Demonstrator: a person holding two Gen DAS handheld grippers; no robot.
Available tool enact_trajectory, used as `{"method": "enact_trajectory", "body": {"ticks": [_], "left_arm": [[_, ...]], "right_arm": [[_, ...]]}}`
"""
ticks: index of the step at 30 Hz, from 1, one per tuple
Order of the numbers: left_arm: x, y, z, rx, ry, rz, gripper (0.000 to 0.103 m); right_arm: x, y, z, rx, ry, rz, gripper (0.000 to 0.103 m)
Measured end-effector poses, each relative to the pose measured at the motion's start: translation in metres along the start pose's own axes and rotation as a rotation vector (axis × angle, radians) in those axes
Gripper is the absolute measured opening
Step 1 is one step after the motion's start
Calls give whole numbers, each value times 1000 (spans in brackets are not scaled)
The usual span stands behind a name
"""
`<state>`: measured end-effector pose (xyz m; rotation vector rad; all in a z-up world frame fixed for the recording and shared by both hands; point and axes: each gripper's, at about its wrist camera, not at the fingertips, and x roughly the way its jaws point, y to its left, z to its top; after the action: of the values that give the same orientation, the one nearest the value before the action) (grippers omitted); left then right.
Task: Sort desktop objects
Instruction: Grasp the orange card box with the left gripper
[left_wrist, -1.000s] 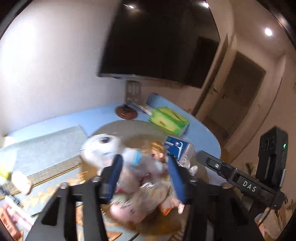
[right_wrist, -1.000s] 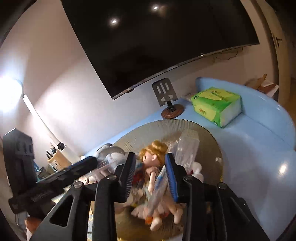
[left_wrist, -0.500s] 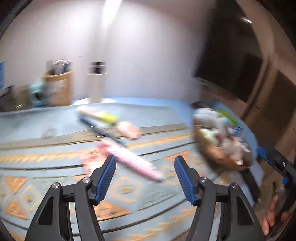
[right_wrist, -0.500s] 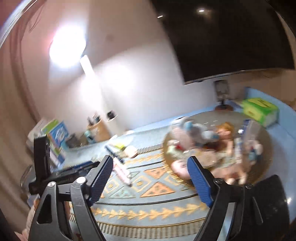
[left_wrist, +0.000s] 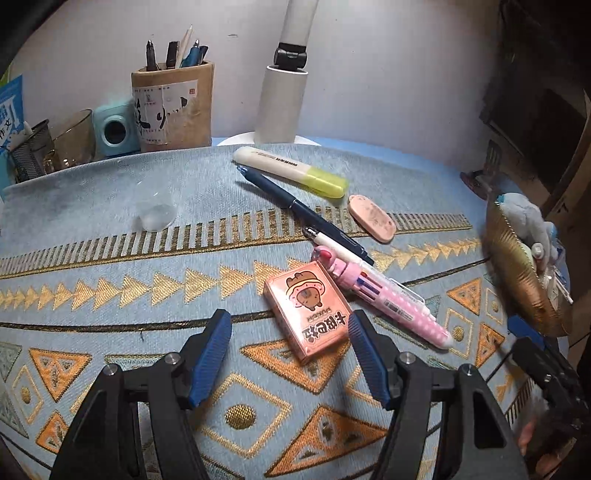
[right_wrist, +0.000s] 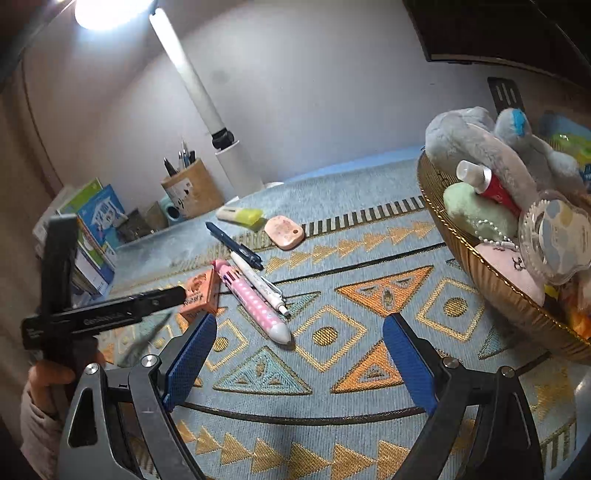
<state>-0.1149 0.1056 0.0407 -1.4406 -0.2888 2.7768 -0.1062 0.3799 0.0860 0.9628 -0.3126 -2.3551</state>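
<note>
An orange card box (left_wrist: 308, 310) (right_wrist: 199, 293) lies on the patterned mat just ahead of my left gripper (left_wrist: 290, 332), which is open and empty. Beside the box lie a pink multicolour pen (left_wrist: 384, 301) (right_wrist: 255, 306), a white pen (left_wrist: 338, 249) (right_wrist: 258, 282), a dark blue pen (left_wrist: 303, 212) (right_wrist: 234, 242), a yellow highlighter (left_wrist: 291, 171) (right_wrist: 240, 214) and a pink eraser (left_wrist: 371, 218) (right_wrist: 284, 227). My right gripper (right_wrist: 299, 350) is open and empty above the mat, near the pink pen's tip. The golden basket (right_wrist: 513, 295) (left_wrist: 517, 273) on the right holds plush toys and small items.
A pen holder (left_wrist: 173, 107) (right_wrist: 192, 188), a small teal camera-like gadget (left_wrist: 112, 127), a glass (left_wrist: 72, 134) and a white lamp (left_wrist: 282, 96) (right_wrist: 229, 162) stand at the back. A clear round lid (left_wrist: 155, 214) lies on the mat. Books (right_wrist: 96, 236) stand at left.
Both grippers have swung away from the basket of toys to the mat, and both now stand wide open over the stationery. The doll and toys stay in the basket.
</note>
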Motion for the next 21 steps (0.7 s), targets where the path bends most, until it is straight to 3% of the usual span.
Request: {"method": "enact_trajectory", "body": {"ticks": [4,9,16,21], "left_arm": [[6,-3,-2,-34,-8,27,63],[10,-12,-2,-63,-35,90,69],[25,-32,-10,5,-59,197,73],[20,-26,-13,13,-56,145,70]], "right_arm": [[4,-6,2,40,21,22,91],[9,11,-3,-33,34,-12,91],[13,27,-7,-123,40,-61,91],[16,28,-7,-138,49,-72,91]]}}
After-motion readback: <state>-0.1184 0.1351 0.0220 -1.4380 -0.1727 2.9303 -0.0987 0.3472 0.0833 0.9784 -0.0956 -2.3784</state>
